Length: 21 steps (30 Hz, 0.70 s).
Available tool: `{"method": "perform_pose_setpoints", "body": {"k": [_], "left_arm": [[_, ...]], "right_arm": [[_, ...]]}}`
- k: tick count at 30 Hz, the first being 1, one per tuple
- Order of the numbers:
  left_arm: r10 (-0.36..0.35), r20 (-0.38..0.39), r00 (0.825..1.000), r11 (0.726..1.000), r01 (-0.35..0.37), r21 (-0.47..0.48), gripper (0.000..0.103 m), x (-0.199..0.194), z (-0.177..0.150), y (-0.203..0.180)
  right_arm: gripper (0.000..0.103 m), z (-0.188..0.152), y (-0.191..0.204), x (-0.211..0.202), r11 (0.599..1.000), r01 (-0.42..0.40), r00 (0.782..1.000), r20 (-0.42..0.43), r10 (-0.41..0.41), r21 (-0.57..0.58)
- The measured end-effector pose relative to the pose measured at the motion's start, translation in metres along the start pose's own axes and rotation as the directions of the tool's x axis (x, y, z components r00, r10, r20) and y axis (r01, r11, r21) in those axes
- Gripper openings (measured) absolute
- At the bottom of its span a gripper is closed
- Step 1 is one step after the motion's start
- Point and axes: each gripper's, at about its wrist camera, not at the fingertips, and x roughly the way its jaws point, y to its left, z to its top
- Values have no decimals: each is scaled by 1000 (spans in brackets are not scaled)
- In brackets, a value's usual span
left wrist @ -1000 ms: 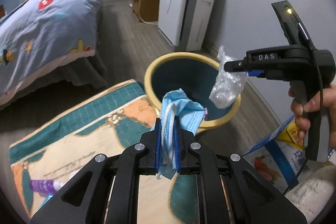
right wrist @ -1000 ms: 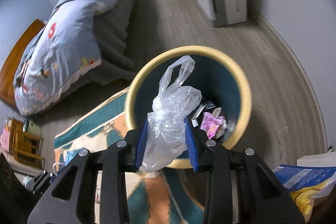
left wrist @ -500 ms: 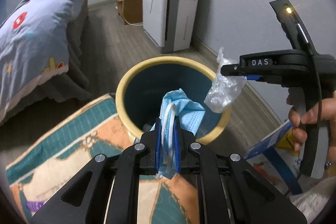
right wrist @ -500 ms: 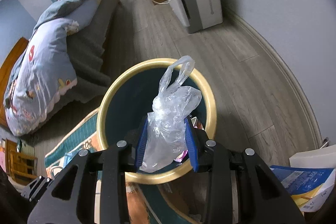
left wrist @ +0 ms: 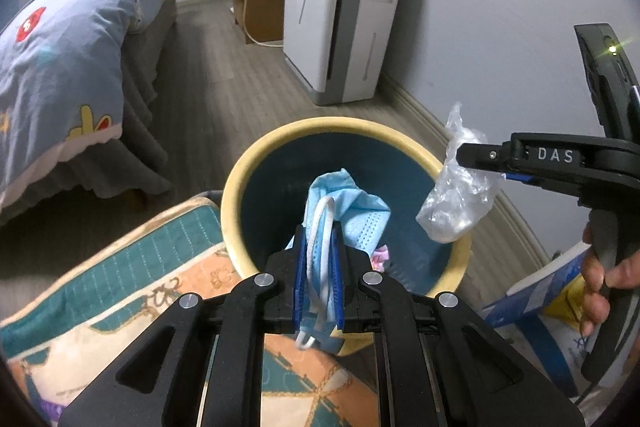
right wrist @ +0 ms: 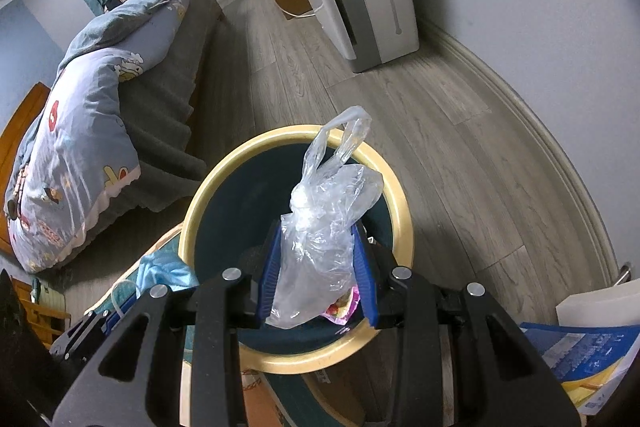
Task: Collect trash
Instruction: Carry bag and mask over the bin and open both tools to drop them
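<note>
My left gripper [left wrist: 318, 247] is shut on a crumpled blue face mask [left wrist: 352, 207] and holds it over the near rim of a round bin with a cream rim [left wrist: 248, 163] and a dark blue inside. My right gripper [right wrist: 316, 247] is shut on a clear plastic bag [right wrist: 324, 227] and holds it above the same bin [right wrist: 396, 187]. In the left wrist view the right gripper [left wrist: 476, 157] and the bag [left wrist: 456, 195] hang over the bin's right rim. Pink wrappers [right wrist: 340, 307] lie inside the bin.
A patterned teal and orange rug [left wrist: 120, 291] lies by the bin. A bed with a blue quilt [left wrist: 52, 67] is at the left. A white air purifier [left wrist: 344, 15] stands by the wall. Blue and yellow packets [right wrist: 580, 351] lie at the right.
Both grippers have moved nearer to the bin, which now looks larger and closer below them. Each still holds its item as before.
</note>
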Motion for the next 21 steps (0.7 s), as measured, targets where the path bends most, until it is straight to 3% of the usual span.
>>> {"method": "perform_pose_setpoints", "body": {"k": [15,17,18,20,21], "left_arm": [[-16,74,997,1000,18,-22,13,-4,8,2],[-16,78,997,1000,18,-23,24,-6,8,2],[-16,75,997,1000,18,-22,28,-6,8,1],[-2,73,997,1000,4,-25,57,-6,7,1],[4,81,997,1000,-2,-27,63,-7,6,1]], "right_arm": [[38,9,6,-17,998,-65,990,122,67,-25],[63,9,7,-18,997,-77,989,127,79,-25],[69,9,8,-18,997,-72,989,130,75,-28],[81,9,9,-19,997,-62,989,135,66,-35],[84,9,10,-19,998,-60,989,135,64,-34]]}}
